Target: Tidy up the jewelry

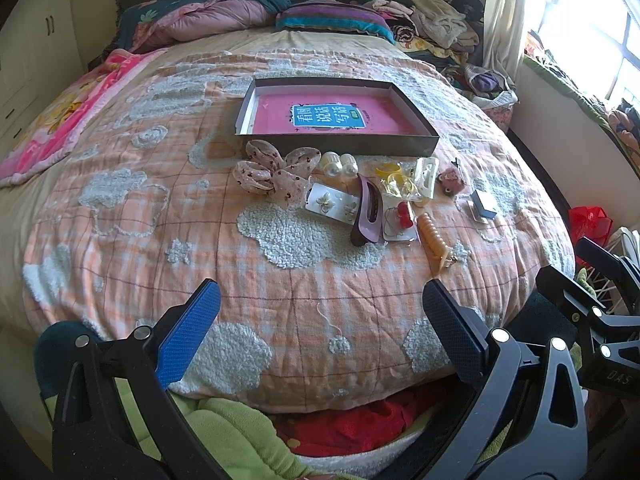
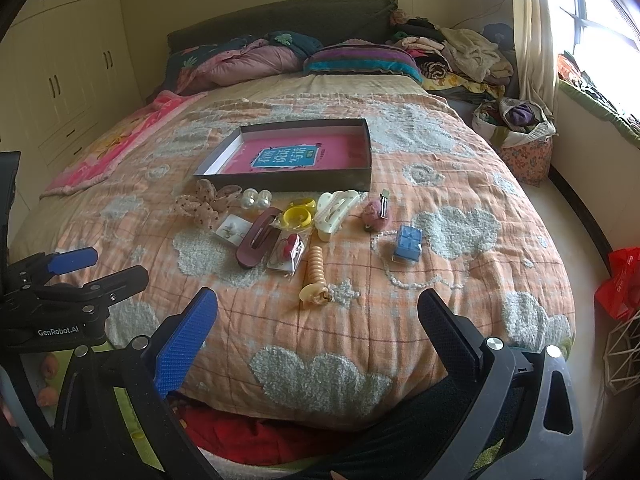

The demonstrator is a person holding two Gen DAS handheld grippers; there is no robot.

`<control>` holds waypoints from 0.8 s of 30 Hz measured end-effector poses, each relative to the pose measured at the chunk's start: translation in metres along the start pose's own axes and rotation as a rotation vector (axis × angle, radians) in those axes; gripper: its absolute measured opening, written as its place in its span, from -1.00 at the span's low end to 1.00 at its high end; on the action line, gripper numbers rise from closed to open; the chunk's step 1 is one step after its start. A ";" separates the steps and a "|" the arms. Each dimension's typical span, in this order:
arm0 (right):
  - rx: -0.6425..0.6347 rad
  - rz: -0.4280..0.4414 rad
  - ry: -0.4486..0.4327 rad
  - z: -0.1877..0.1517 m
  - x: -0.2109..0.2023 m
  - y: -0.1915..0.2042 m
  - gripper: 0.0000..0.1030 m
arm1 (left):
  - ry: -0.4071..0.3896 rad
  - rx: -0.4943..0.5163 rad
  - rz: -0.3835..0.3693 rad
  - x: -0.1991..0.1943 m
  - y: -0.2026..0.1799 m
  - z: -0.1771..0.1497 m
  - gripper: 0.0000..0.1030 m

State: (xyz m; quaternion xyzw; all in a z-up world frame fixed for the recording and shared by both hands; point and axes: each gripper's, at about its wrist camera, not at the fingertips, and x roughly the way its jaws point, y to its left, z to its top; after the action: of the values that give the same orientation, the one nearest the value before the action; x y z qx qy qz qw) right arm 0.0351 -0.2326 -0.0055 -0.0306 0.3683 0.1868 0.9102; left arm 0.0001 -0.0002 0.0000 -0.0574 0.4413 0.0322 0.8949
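Quilt (image 2: 460,280) across bed, wardrobe (image 2: 68,68) left, window (image 2: 600,20) right

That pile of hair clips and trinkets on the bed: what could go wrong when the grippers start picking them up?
The items lie bunched and touching, so closing on the dark purple clip may drag the bagged red piece or the earring card along. The quilt is soft and bumpy, so small things like the pearl clips could sink or roll away. The box has raised walls that a carried item might catch on.
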 end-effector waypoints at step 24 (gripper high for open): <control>0.002 0.001 0.000 0.000 -0.001 -0.001 0.92 | -0.004 0.004 0.001 -0.001 0.000 0.000 0.84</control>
State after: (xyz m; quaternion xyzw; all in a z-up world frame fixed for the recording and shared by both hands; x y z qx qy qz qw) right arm 0.0347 -0.2342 -0.0049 -0.0296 0.3685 0.1867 0.9102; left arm -0.0004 -0.0007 0.0003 -0.0556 0.4398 0.0320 0.8958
